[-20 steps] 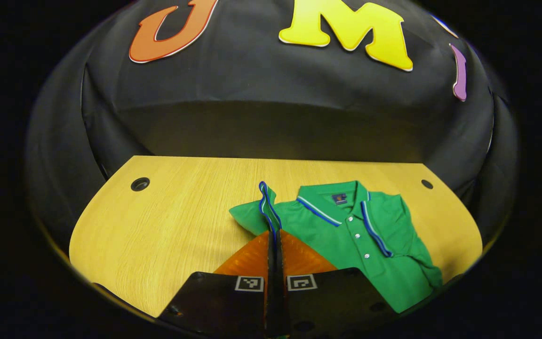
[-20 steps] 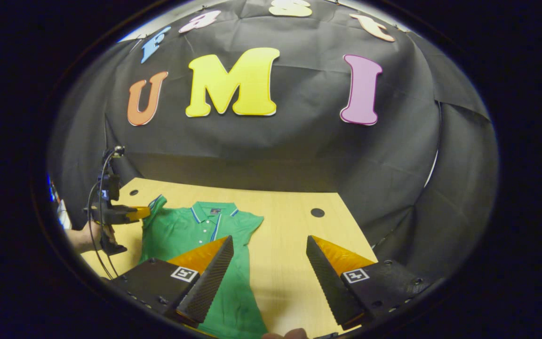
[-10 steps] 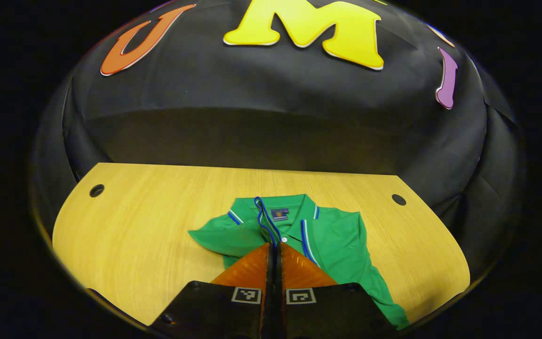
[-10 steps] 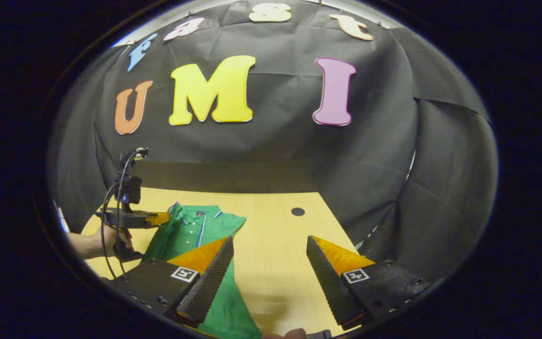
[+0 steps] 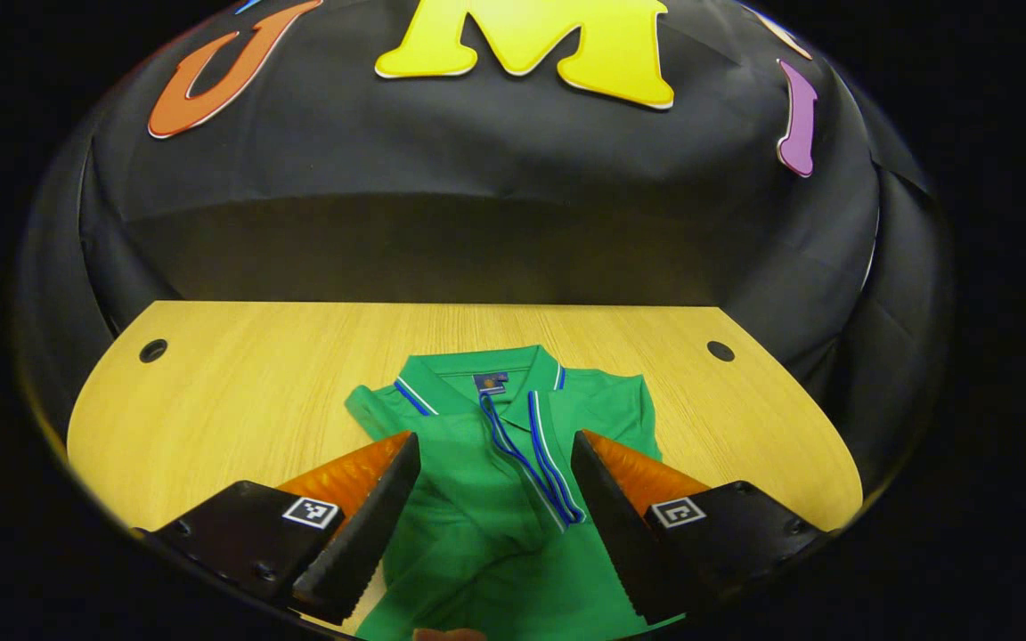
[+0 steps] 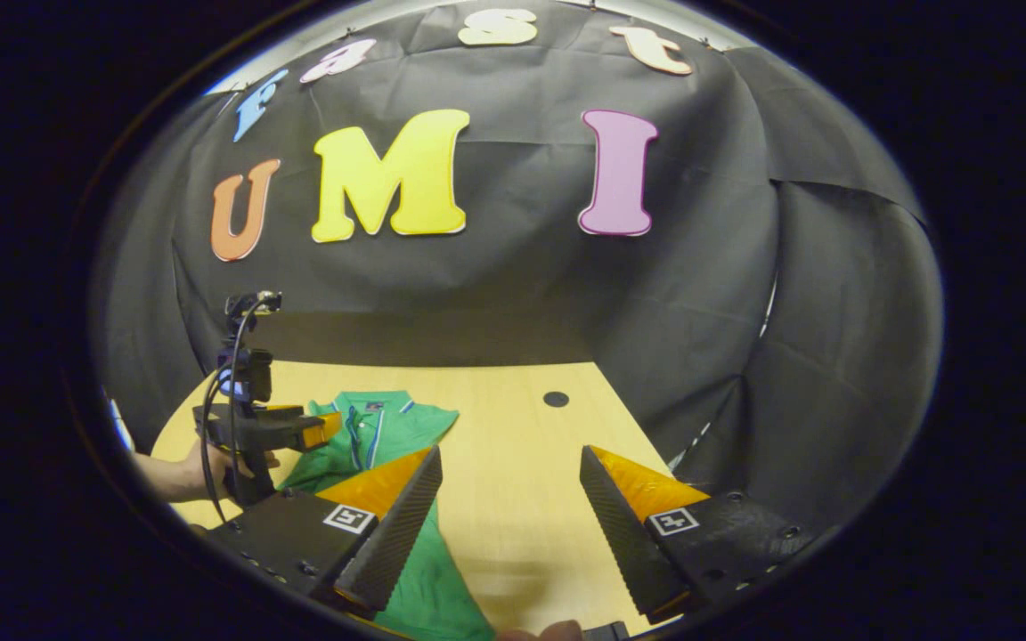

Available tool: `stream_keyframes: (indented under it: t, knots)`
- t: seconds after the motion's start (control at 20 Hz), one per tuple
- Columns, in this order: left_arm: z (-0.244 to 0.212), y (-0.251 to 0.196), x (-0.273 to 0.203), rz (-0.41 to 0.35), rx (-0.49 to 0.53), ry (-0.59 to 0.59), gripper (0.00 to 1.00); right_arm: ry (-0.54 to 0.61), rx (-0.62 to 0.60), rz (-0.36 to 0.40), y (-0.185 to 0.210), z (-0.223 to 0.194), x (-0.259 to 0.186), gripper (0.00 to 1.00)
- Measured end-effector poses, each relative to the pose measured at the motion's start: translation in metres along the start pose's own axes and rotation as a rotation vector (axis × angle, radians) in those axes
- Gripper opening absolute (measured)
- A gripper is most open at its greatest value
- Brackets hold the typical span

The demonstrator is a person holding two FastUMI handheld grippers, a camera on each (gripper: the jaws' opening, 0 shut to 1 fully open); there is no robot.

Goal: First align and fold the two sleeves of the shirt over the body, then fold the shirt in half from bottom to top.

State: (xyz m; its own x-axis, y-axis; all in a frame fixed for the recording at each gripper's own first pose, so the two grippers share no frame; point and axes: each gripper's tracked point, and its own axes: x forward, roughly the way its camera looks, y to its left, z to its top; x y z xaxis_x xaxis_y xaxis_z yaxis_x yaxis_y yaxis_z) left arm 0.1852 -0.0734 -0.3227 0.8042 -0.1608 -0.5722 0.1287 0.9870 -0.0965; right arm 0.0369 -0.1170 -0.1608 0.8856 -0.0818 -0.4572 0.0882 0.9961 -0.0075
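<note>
your left gripper [image 5: 495,485] hangs wide over the green shirt [image 5: 513,499], fingers apart with nothing between them, and one sleeve [image 5: 522,445] lies across the chest with its blue-trimmed cuff beside the placket. the shirt sits collar-away on the wooden table [image 5: 237,392], near the middle. check that fold edge runs straight down from the shoulder before you go on. your right gripper [image 6: 508,516] is wide too, empty, poised above bare table just beside the shirt's other side; the other sleeve [image 6: 428,418] looks to lie flat out there. go for its cuff, pinch near the hem, lift low, and lay it across to match the first so both edges mirror.
</note>
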Motion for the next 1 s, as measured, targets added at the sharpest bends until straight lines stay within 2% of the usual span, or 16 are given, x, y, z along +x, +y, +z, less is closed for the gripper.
stream_keyframes:
  t: [0.45, 0.7, 1.0]
  knots:
    - [0.037, 0.029, -0.122, 0.099, -0.001, -0.164, 1.00, -0.027, -0.042, 0.116, 0.045, -0.008, -0.017, 0.95]
    - [0.025, 0.034, -0.199, 0.110, 0.007, -0.192, 1.00, -0.028, -0.075, 0.164, 0.049, -0.023, -0.038, 0.95]
    - [-0.025, 0.054, -0.263, 0.112, 0.060, -0.155, 1.00, 0.011, -0.119, 0.188, 0.044, -0.061, -0.065, 0.95]
